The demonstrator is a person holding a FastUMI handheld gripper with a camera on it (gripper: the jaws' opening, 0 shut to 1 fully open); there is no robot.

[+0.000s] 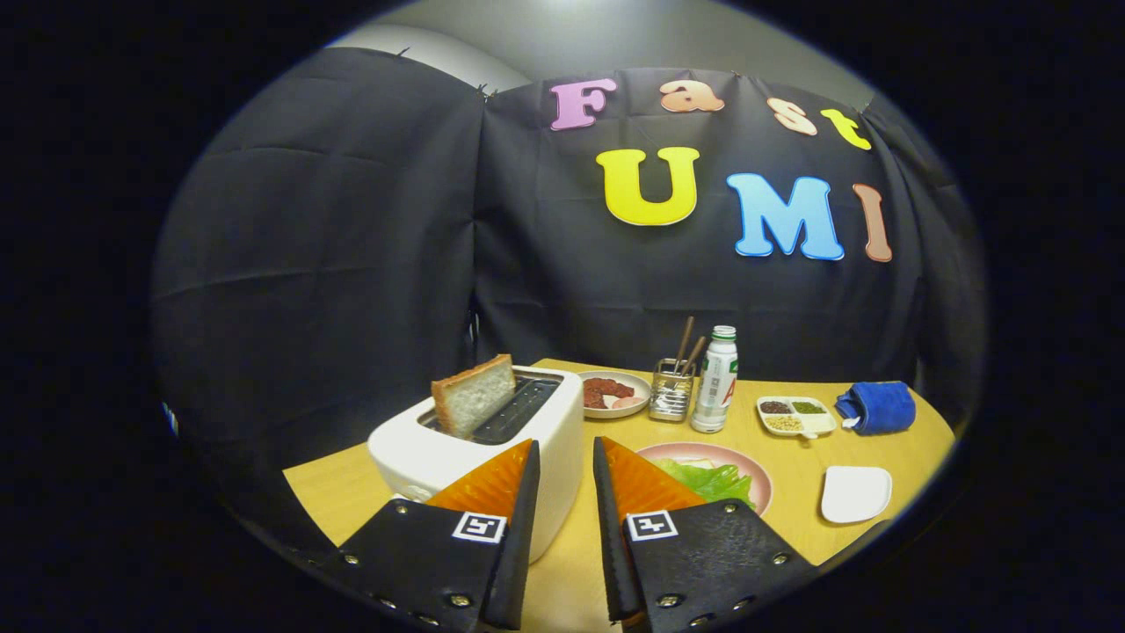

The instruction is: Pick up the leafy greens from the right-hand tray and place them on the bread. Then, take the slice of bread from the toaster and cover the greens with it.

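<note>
The hand-held gripper (562, 492) hangs low over the pale wooden tabletop (791, 448) with its two fingers parted by a narrow gap and nothing between them, so it is released and carries nothing. Just beyond the right finger lies a round pink-rimmed plate (763, 482) holding a crinkled sheet of light green leafy greens (714, 480); whether a slice of bread lies under them cannot be told, since the finger hides the near part of the plate. Just beyond the left finger stands a glossy white two-slot toaster (413, 457), and a slice of white bread with a brown crust (473, 394) stands tilted out of its slot. The scene fits two stages: the greens waiting on their tray to be lifted, or the greens already laid where they belong with the toaster slice due next. For either grasp, the judgement is the same: the fingers look too close together and would need to spread wider before closing. The leaf is thin and floppy, so it is best pinched at a raised fold, not scraped off the plate. The bread is soft, so a light squeeze across its flat faces near the top crust, followed by a straight upward pull, should keep it from tearing or catching in the slot.
</note>
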